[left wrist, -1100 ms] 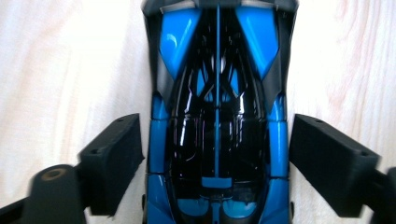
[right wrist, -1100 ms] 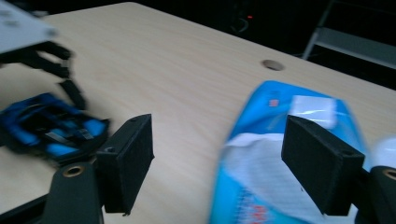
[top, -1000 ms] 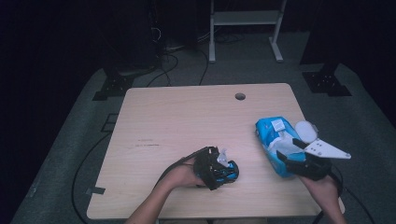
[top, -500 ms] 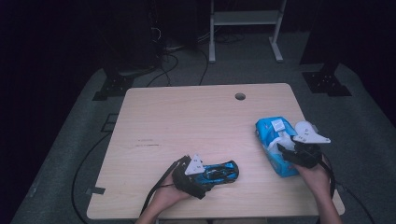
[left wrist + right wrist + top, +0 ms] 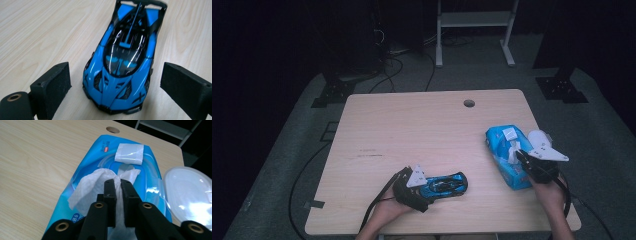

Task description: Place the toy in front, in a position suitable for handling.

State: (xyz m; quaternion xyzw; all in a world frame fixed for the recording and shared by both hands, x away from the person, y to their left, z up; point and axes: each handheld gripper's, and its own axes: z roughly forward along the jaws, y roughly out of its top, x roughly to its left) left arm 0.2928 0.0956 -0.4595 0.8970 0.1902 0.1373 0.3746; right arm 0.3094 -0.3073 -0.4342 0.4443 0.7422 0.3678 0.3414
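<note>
from above, the right tongs (image 5: 523, 156) sit over the blue wipes pack (image 5: 504, 150) near the desk (image 5: 412, 130) edge on the right, though the grip itself is too small to read there. the right gripper view settles it: the jaws have just been closing and now pinch a white wipe (image 5: 92, 183) pulled up from the pack's opening, its clear lid (image 5: 190, 187) flipped aside. the left tongs (image 5: 432, 192) lie near the front edge, spread wide around a blue toy car (image 5: 122, 60) without touching it, as the left gripper view makes plain.
</note>
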